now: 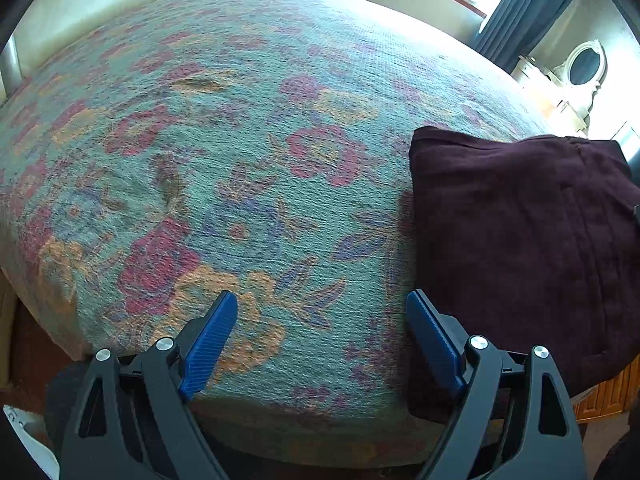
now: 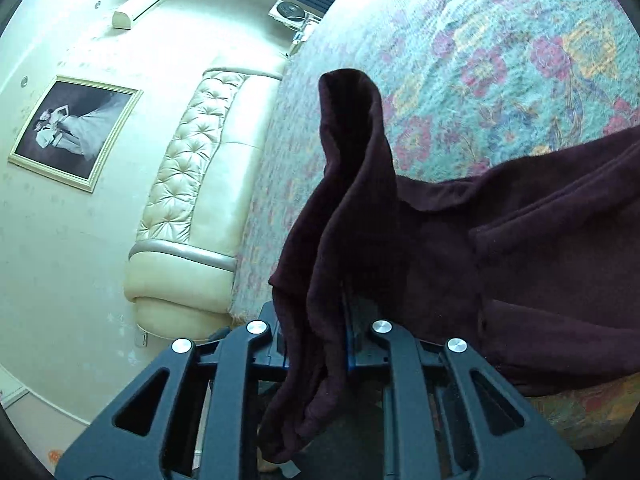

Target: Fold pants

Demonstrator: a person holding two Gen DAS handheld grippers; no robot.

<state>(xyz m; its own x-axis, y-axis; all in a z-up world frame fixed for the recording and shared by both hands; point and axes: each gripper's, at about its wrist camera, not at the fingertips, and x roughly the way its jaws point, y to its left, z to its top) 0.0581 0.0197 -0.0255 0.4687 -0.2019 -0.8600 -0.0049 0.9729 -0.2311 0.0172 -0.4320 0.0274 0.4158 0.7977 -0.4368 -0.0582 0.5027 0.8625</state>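
Dark maroon pants (image 1: pixel 520 240) lie folded on the bed at the right of the left wrist view. My left gripper (image 1: pixel 320 320) is open and empty, hovering over the bedspread just left of the pants. In the right wrist view my right gripper (image 2: pixel 316 320) is shut on an edge of the pants (image 2: pixel 400 232) and holds it lifted, so the cloth stands up in a fold and drapes over the fingers. The blue pads are mostly hidden by the cloth.
The bed carries a teal floral bedspread (image 1: pixel 240 140) with a cream tufted headboard (image 2: pixel 188 184). A framed picture (image 2: pixel 72 132) hangs on the wall. Dark curtains (image 1: pixel 520 8) and a white dresser with an oval mirror (image 1: pixel 580 68) stand beyond the bed.
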